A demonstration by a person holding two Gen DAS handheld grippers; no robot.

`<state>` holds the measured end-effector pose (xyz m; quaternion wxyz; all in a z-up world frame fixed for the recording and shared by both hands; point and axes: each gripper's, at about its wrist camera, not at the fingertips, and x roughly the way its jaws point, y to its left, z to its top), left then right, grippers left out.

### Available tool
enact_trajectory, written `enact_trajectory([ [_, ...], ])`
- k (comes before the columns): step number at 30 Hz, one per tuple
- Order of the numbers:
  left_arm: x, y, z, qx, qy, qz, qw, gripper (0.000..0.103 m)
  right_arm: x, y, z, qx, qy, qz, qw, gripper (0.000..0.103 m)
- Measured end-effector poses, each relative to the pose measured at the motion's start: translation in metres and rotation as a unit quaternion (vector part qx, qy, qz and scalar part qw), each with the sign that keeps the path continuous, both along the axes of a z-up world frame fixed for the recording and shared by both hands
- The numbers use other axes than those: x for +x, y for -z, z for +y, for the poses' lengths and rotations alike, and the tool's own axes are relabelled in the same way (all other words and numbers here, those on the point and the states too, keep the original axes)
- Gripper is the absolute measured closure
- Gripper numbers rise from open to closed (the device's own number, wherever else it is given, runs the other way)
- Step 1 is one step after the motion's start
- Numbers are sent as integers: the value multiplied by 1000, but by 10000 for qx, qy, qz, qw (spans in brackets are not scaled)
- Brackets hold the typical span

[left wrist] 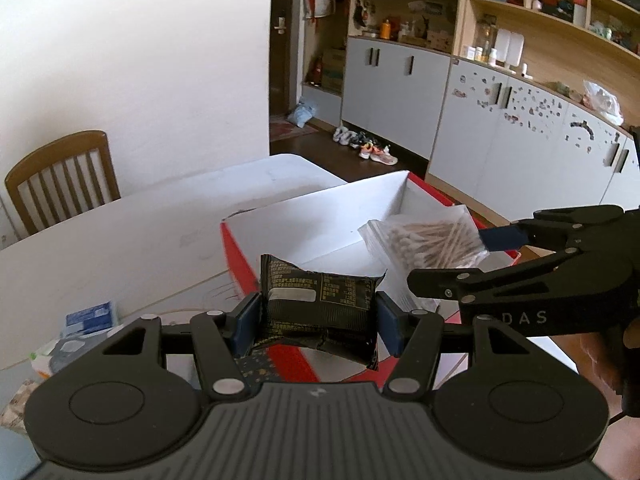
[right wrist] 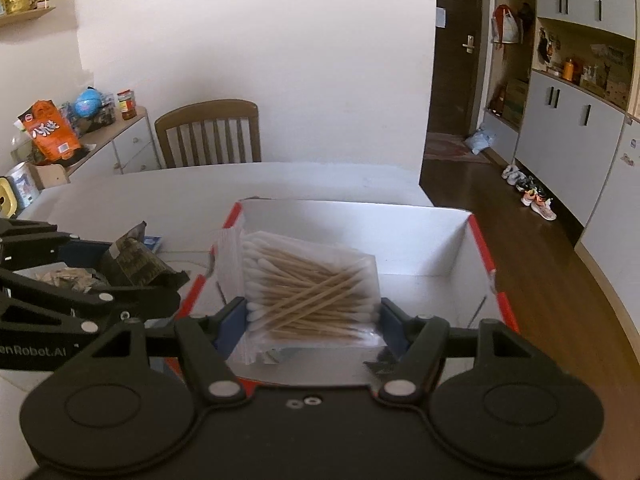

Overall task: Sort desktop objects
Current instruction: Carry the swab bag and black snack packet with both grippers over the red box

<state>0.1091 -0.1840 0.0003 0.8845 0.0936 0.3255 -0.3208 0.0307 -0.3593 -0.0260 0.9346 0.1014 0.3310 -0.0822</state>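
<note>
Dark crinkled snack packet [left wrist: 318,312], clear cotton-swab bag [right wrist: 312,296], both clamped

Right gripper [left wrist: 476,258] side shows "DAS" — partly cut off. Left gripper [right wrist: 132,268] body reads "enRobot.AI", start hidden. Dark snack packet [left wrist: 320,312] has small gold print — too small to read.

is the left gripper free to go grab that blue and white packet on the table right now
Probably not: the left gripper is already clamped on a dark snack packet, so it would need to drop that first. The blue and white packet itself lies uncovered.

Gripped black packet [left wrist: 318,312], swab bag [right wrist: 312,296]
</note>
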Motion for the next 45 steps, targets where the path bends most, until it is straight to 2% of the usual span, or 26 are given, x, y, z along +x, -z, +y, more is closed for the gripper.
enact_trajectory([
  [10, 8, 8, -30, 172, 241, 51, 9995, 43, 7, 8, -32, -29, 81, 147, 9999, 34],
  [21, 32, 22, -56, 422, 478, 281, 9976, 43, 25, 20, -57, -159, 117, 391, 9990, 34],
  [30, 47, 37, -89, 736, 754, 527, 9930, 43, 51, 34, -77, 52, 75, 697, 9975, 34],
  [37, 65, 49, -105, 941, 796, 720, 9898, 43, 71, 45, -87, 78, 68, 905, 9958, 34],
  [45, 79, 67, -125, 1204, 1047, 1084, 9812, 43, 101, 59, -95, 73, -88, 1270, 9918, 34],
])
